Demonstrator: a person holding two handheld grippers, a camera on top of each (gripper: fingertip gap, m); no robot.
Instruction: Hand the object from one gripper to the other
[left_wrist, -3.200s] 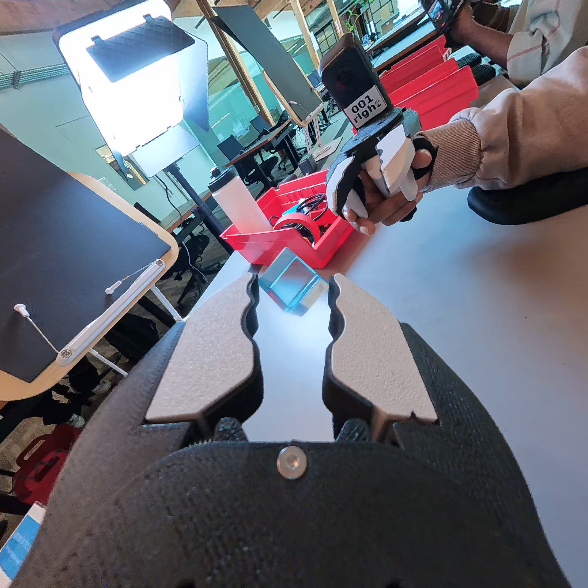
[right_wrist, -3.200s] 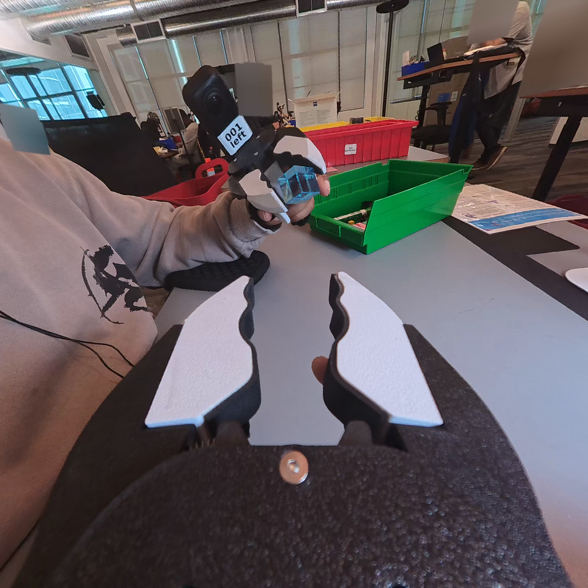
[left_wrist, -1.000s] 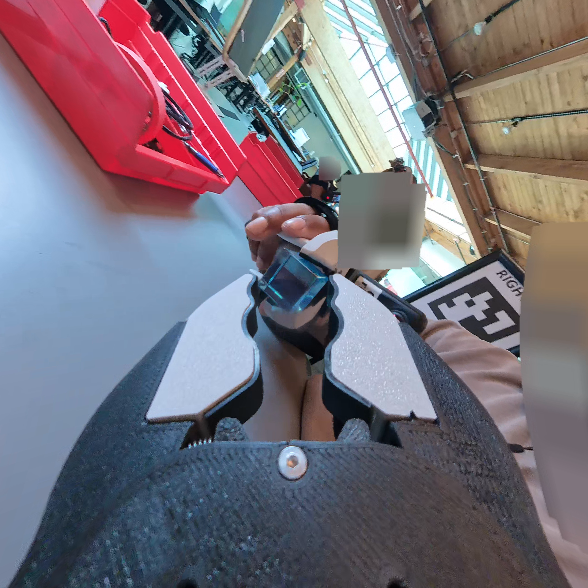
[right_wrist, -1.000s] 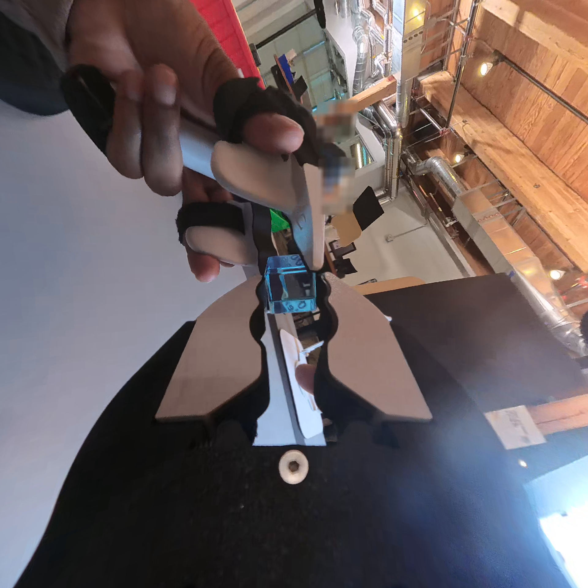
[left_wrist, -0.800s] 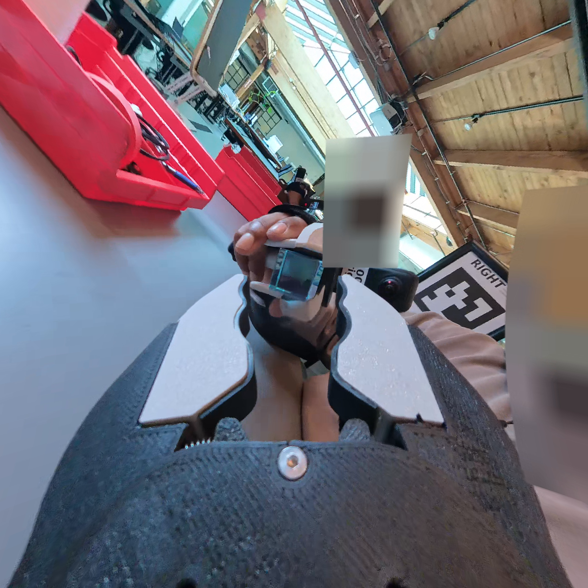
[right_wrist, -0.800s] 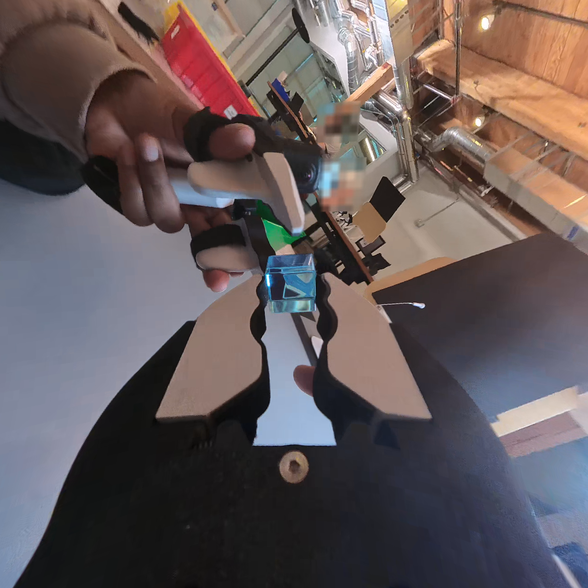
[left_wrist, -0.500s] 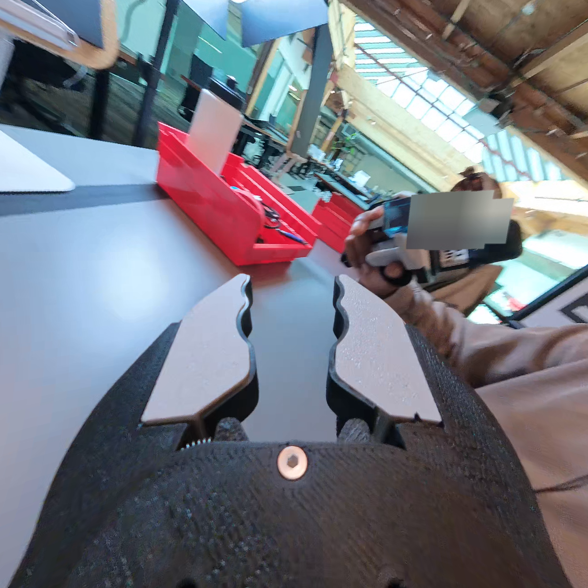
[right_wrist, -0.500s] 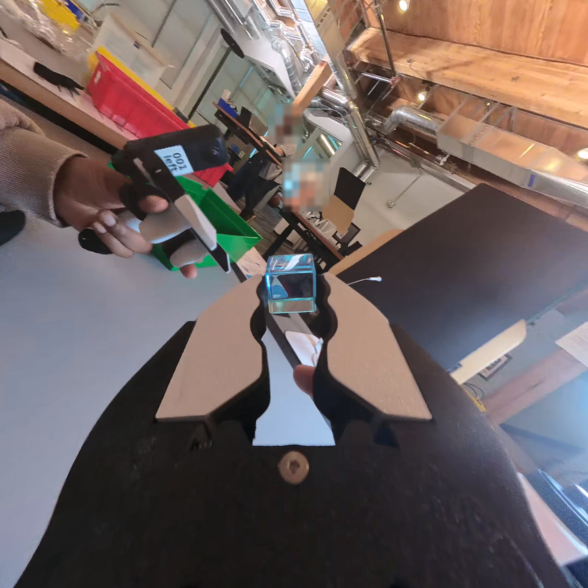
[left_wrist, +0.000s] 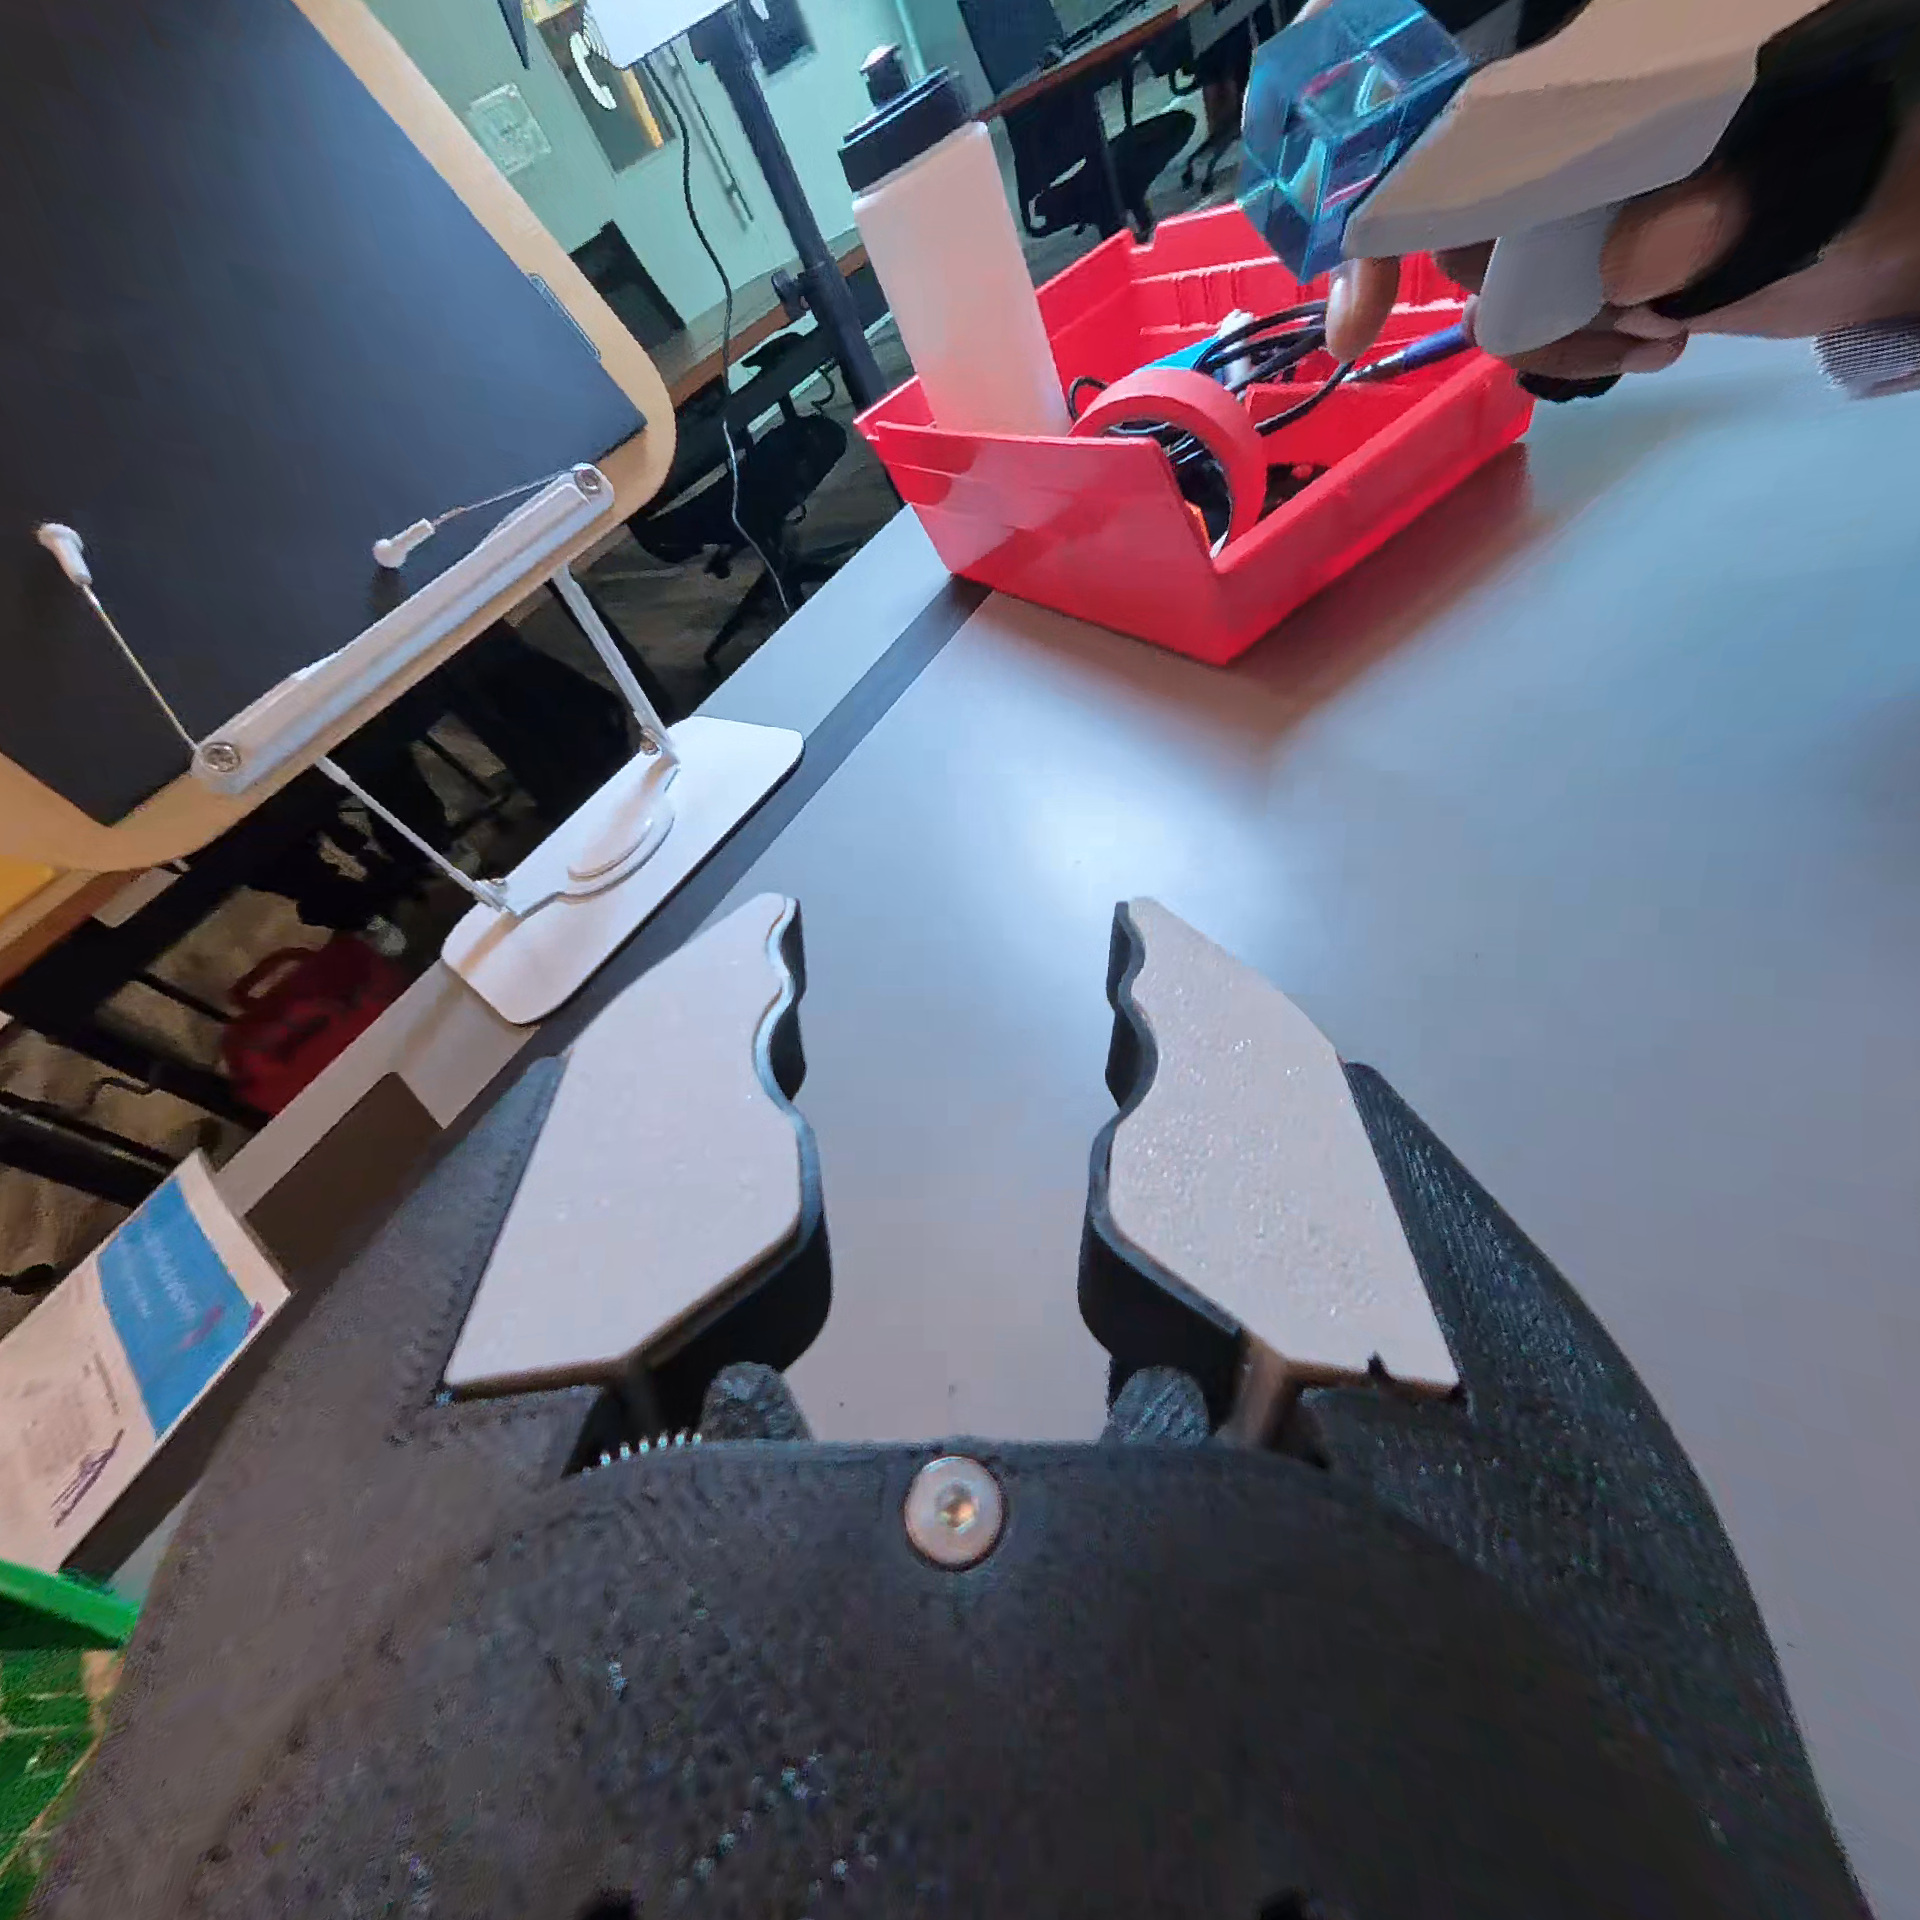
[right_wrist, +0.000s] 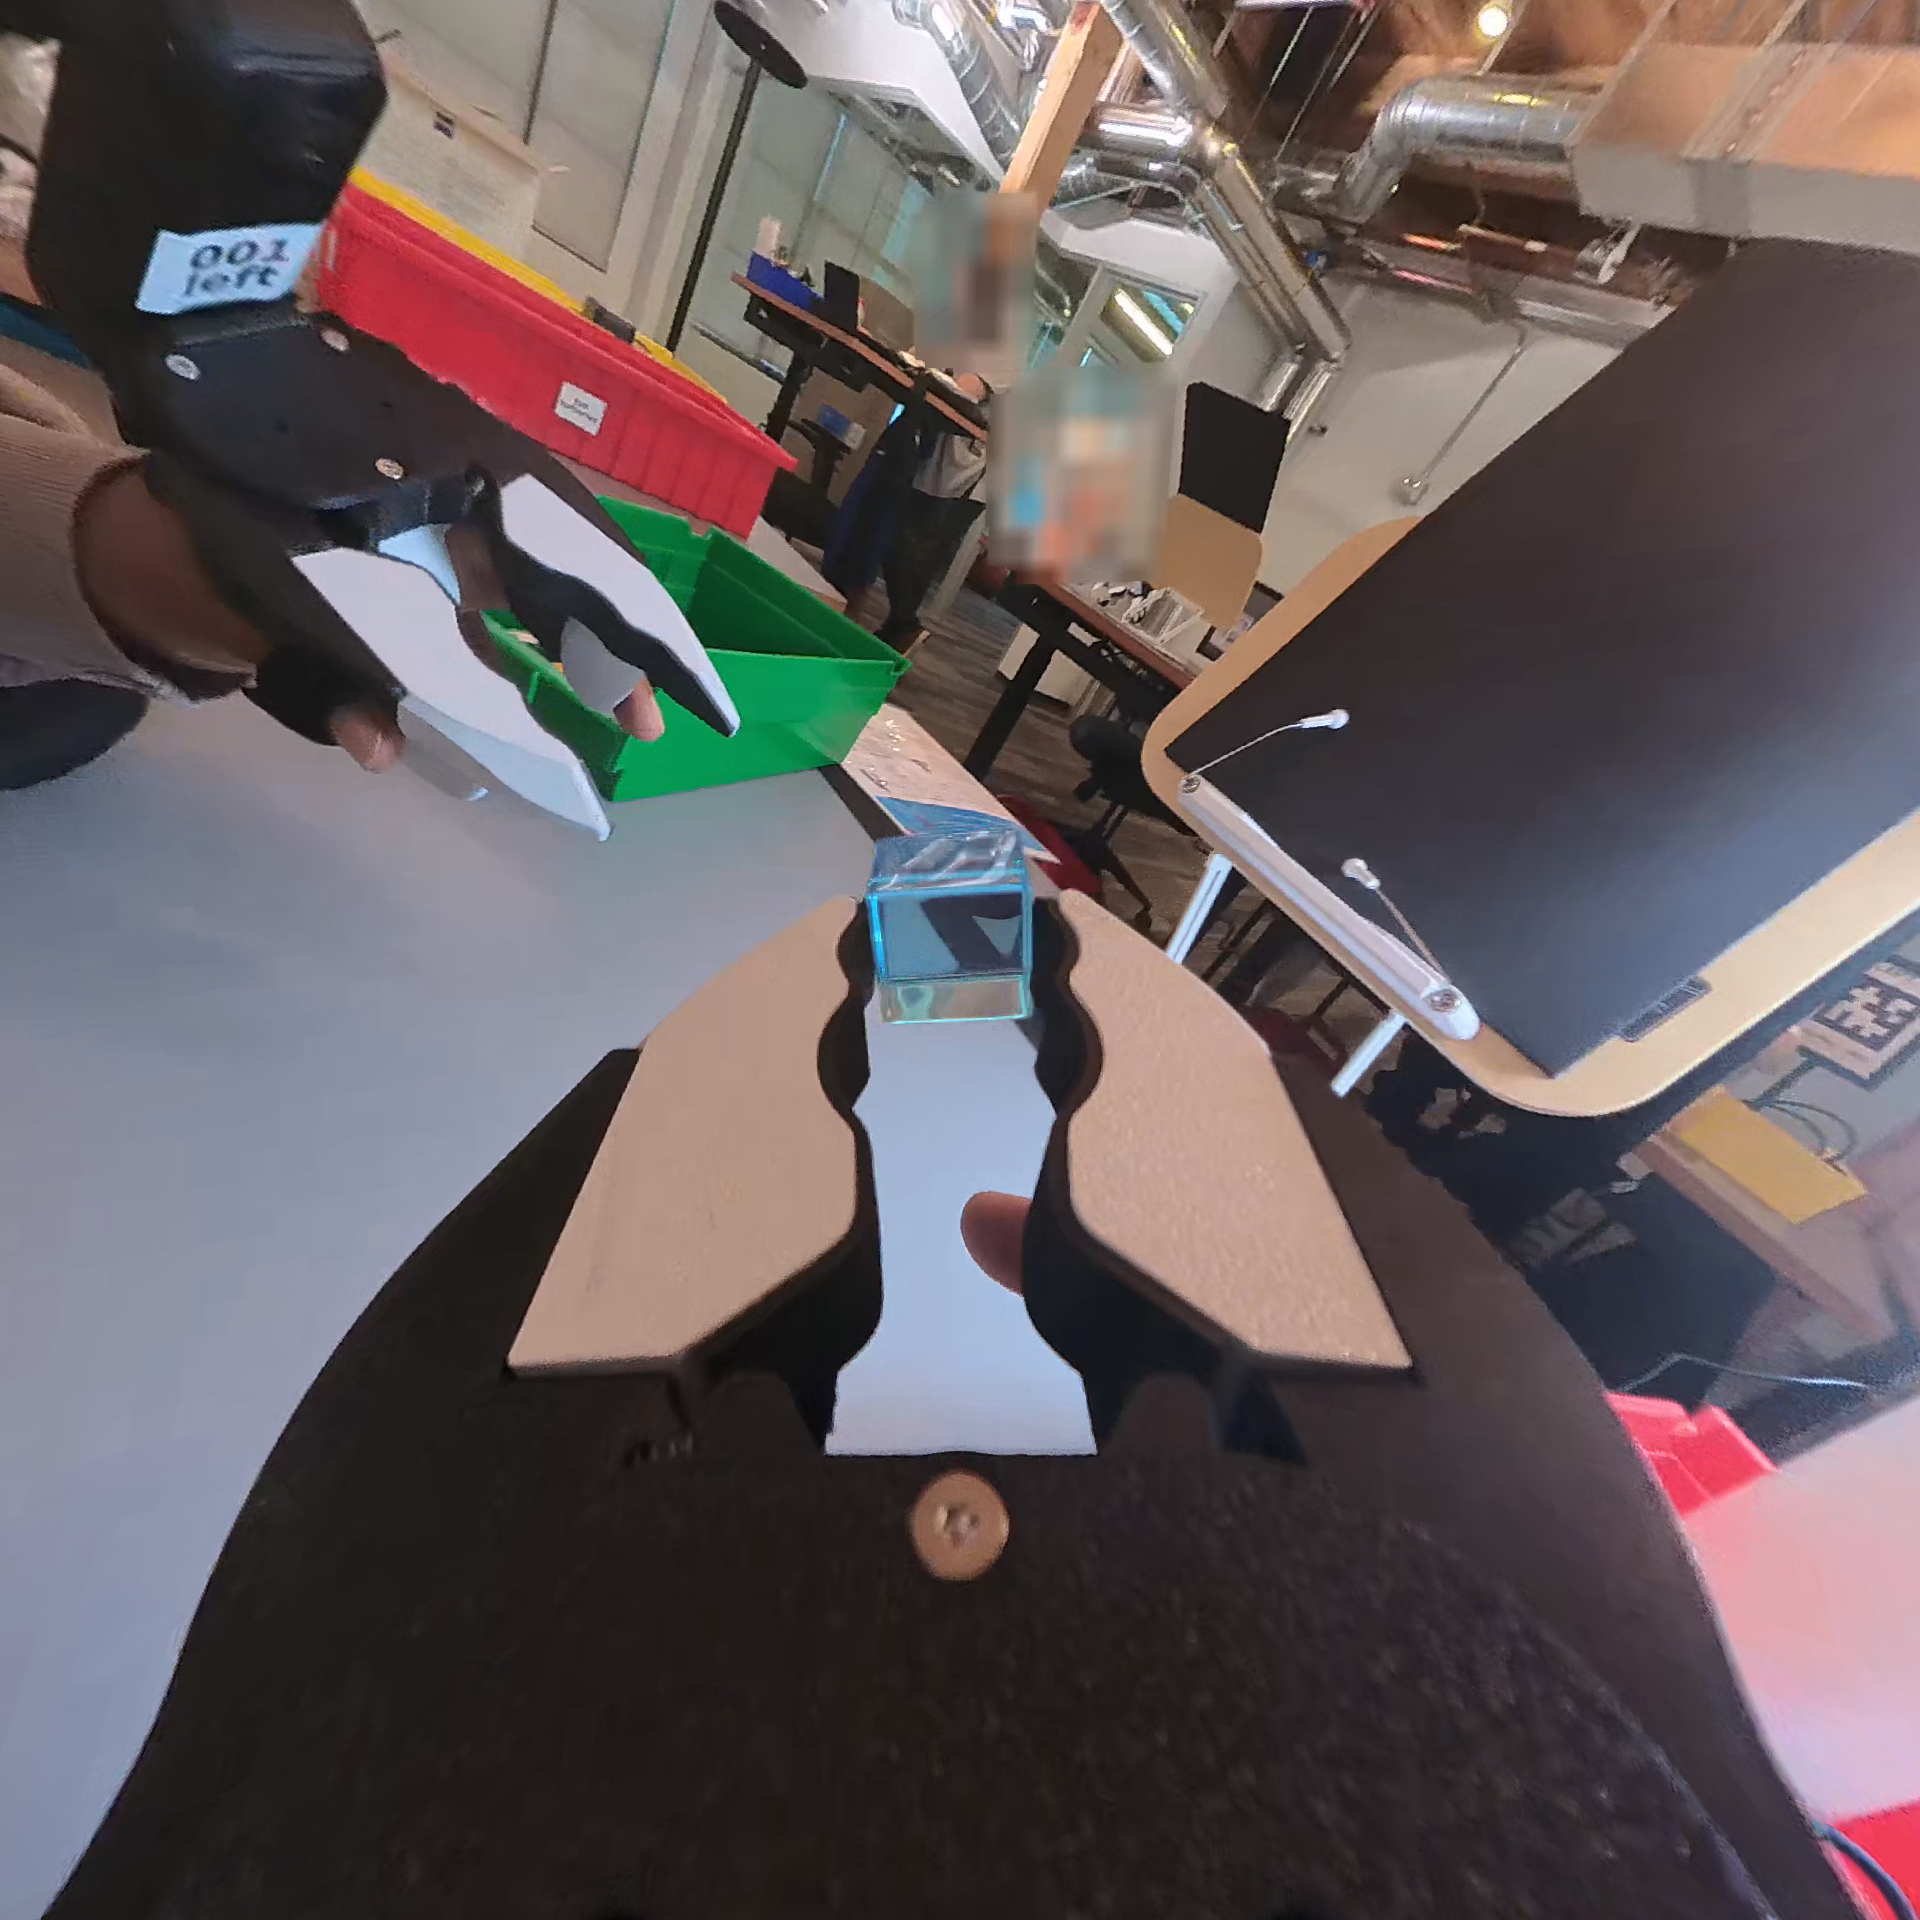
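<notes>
My right gripper is clamped on the blue cube. The cube is pinched right at the fingertips, one white pad on each side, and it sits square between them. It's held in the air over the grey table and touches nothing but the pads. The cube is translucent with cyan edges. I can see a bare fingertip of the person in the gap behind the jaws.

The left wrist view shows the same thing from the other side. The cube is up in the top right, gripped at the tips of the right gripper, above the red bin.

My left gripper is released. Its jaws are spread wide with only bare table showing between them, and it holds nothing. The fingers point along the tabletop toward the red bin. I can't tell whether the gripper body rests on the table.

In the right wrist view the left gripper shows at the upper left, held in a hand. Its fingers are parted and angled down, in front of the green bin. It is well apart from the cube.

The red bin holds a white bottle, a roll of red tape and some cables. A black board on a white stand sits at the table's edge.
</notes>
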